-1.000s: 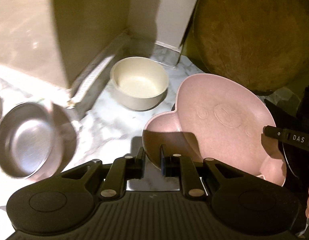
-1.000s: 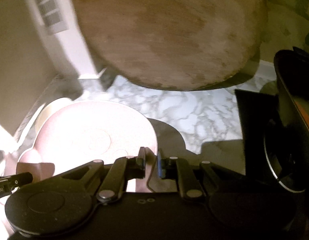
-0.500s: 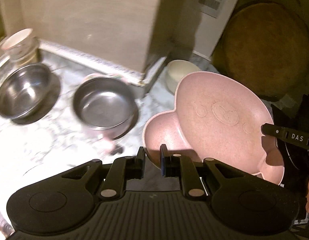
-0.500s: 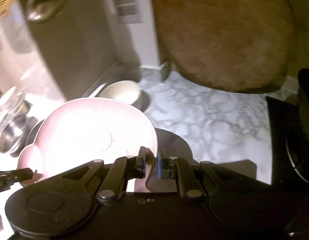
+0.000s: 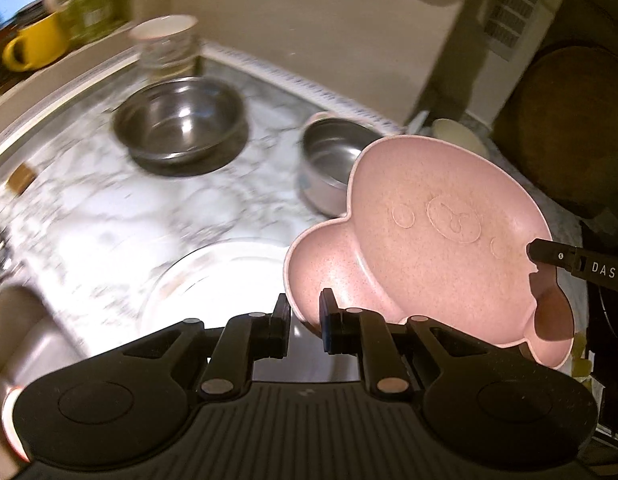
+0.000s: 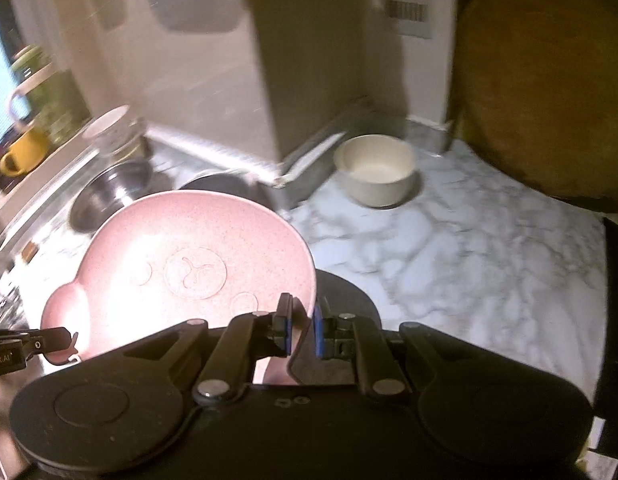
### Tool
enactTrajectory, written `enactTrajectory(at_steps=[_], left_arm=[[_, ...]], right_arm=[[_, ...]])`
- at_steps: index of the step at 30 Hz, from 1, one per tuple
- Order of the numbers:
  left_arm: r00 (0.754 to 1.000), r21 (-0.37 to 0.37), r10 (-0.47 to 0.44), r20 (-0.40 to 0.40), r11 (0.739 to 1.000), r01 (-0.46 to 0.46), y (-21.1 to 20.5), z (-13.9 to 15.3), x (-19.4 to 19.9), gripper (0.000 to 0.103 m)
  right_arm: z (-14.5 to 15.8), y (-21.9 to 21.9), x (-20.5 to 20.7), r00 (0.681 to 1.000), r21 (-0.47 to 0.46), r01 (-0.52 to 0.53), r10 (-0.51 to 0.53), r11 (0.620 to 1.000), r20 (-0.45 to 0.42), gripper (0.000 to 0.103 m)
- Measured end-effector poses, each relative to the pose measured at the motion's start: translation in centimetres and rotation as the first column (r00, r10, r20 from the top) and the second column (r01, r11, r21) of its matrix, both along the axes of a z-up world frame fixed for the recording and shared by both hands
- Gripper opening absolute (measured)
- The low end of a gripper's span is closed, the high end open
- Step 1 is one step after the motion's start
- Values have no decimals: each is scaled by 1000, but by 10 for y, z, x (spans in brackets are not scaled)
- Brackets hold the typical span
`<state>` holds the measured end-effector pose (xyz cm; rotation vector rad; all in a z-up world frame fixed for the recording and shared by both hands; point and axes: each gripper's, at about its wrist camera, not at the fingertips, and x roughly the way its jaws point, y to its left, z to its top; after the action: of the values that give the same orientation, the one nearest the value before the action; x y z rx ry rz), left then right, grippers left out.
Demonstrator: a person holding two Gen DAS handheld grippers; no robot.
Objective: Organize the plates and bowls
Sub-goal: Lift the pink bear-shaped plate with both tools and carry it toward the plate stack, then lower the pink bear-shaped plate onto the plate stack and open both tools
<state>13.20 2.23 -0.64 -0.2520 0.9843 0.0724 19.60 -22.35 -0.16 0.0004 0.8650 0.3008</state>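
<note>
Left wrist view: left gripper pinches pink plate rim between jaws; right gripper pinches opposite rim. Two steel bowls, one cream bowl.

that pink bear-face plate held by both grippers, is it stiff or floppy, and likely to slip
Probably stiff: the pink plate keeps its shape in the air with only the left gripper and right gripper pinching opposite rims. It looks like light moulded plastic. The smooth, sloped rim could slip from such small pads.
</note>
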Motion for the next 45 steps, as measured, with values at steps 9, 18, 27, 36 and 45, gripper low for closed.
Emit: enactTrajectory(at_steps=[9,18,27,36,45], left_arm=[[993,18,108,-42,994,-107,44,-13,-42,13],[977,34,187,-101,982,-184,76,-36,-70,14],[965,47,223,-141,975,-219,90,-57,-78,14],[960,40,220,-175,975,-216,92,-70,-78,14],[958,30,212,-192,977,-210,96,-75,-75,14]], right_arm=[[-14,61,-14,991,-20,-128,127,992,-30,11],[-34,105,-22,973,-39,-225,223,973,-64,11],[-57,128,-22,958,-57,-271,264,961,-110,12],[-72,135,-18,950,-80,-292,280,953,-135,13],[-74,143,-20,943,-124,-322,307,938,-127,15]])
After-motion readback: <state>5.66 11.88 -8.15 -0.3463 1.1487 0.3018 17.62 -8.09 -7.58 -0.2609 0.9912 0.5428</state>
